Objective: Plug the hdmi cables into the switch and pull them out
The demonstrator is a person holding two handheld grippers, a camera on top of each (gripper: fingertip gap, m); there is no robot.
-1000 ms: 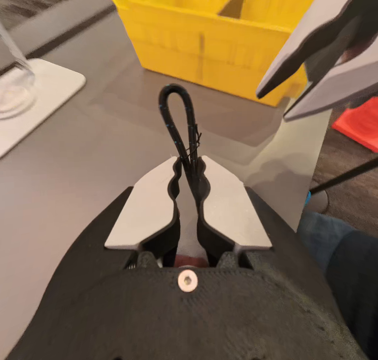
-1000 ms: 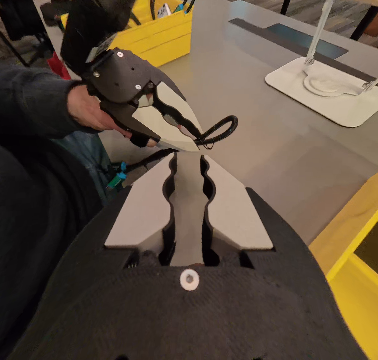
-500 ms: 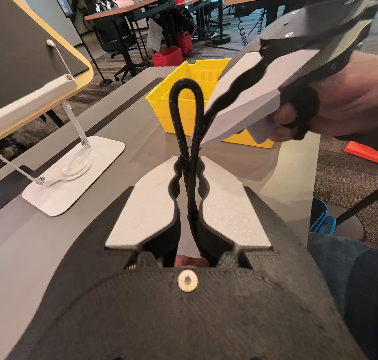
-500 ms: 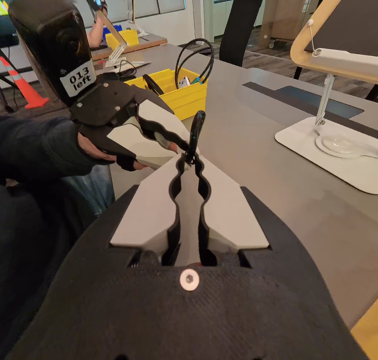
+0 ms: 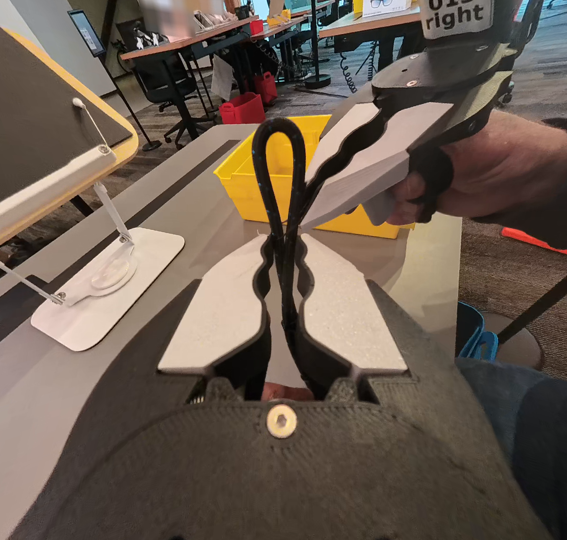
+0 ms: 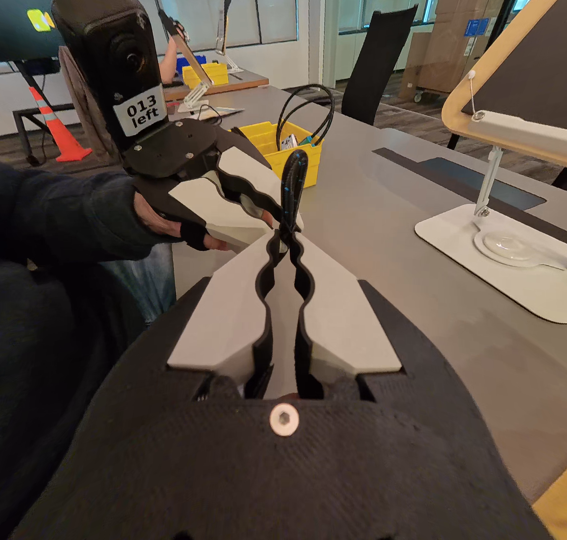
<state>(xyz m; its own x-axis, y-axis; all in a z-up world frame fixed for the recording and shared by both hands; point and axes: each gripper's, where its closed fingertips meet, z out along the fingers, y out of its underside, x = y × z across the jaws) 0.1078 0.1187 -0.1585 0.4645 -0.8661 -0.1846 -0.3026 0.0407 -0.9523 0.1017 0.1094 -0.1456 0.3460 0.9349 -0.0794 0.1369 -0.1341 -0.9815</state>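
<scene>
Left wrist view: left gripper (image 5: 283, 239) clenched on a folded black cable (image 5: 283, 169), loop standing upright above the tips, both strands pinched together between the jaws. Right gripper (image 5: 306, 215) reaching in from the right, held by a hand (image 5: 491, 172), tips at the base of the loop where a thin tie seems to bind the strands; whether pinching the tie or the cable itself, cannot tell. Yellow bin (image 5: 276, 193) on the grey table (image 5: 92, 356) behind the loop, white stand base (image 5: 116, 289) off to the left. No switch visible anywhere. Right wrist view: right gripper (image 6: 283, 236) nearly closed, tips meeting at the foot of the loop (image 6: 293, 184), just against the tips of the left gripper (image 6: 287, 223). Looks like a grip on the bound strands, though contact hidden by the tips. Second yellow bin (image 6: 294, 160) farther back, more cables looping out of it. Plugs of the held cable not seen in either view. Judgement: task barely begun, cable apparently still bundled, untying or unfolding under way; nothing plugged, switch still to be found, all plugging and pulling left.
</scene>
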